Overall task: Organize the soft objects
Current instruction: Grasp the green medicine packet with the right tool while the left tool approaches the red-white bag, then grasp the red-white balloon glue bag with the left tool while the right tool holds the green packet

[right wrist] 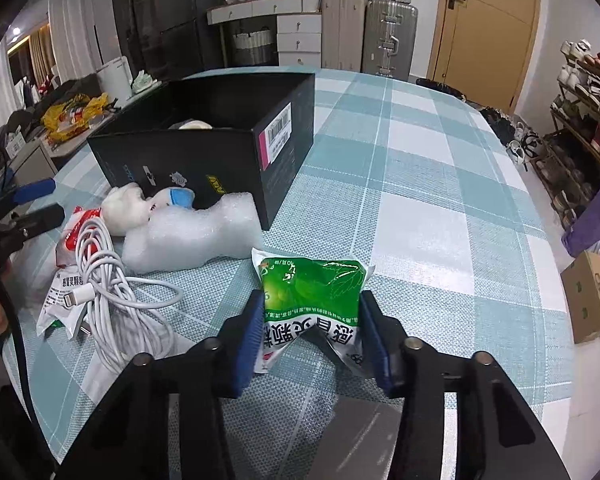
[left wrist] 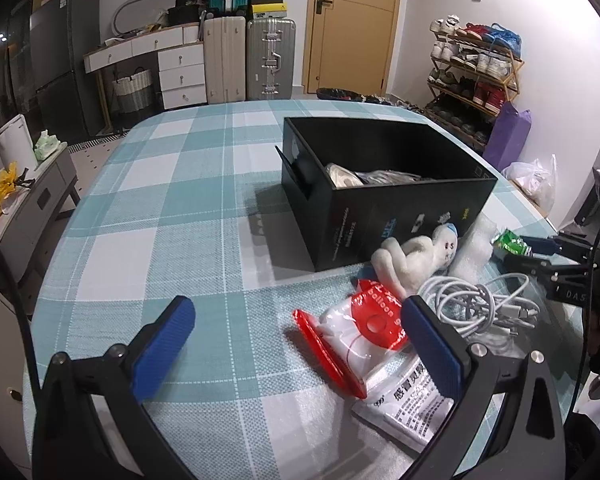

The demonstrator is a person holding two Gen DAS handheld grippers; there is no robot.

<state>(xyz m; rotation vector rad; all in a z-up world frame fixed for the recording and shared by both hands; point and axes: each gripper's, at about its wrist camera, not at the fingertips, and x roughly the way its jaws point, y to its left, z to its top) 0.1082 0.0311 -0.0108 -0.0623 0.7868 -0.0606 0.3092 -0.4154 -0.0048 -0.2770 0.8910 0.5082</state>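
On the checked worktop (right wrist: 420,200): soft things lie beside a black box (right wrist: 204,152).
Right gripper (right wrist: 312,332): fingers pinched on the green sachet (right wrist: 312,292), which bends between them.
Left gripper (left wrist: 296,344): fingers spread wide, holding nothing, over the red-and-white packet (left wrist: 360,332).
Near box: plush toy (left wrist: 416,256), foam wrap (right wrist: 192,236), white cable (right wrist: 112,304).

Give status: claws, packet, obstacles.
Right claw shut on green packet, on table. Left claw open, empty. Black box ahead; nothing in between.

Suitcases (left wrist: 249,60) stand beside a wooden door (left wrist: 354,24) and shoe rack (left wrist: 474,76).
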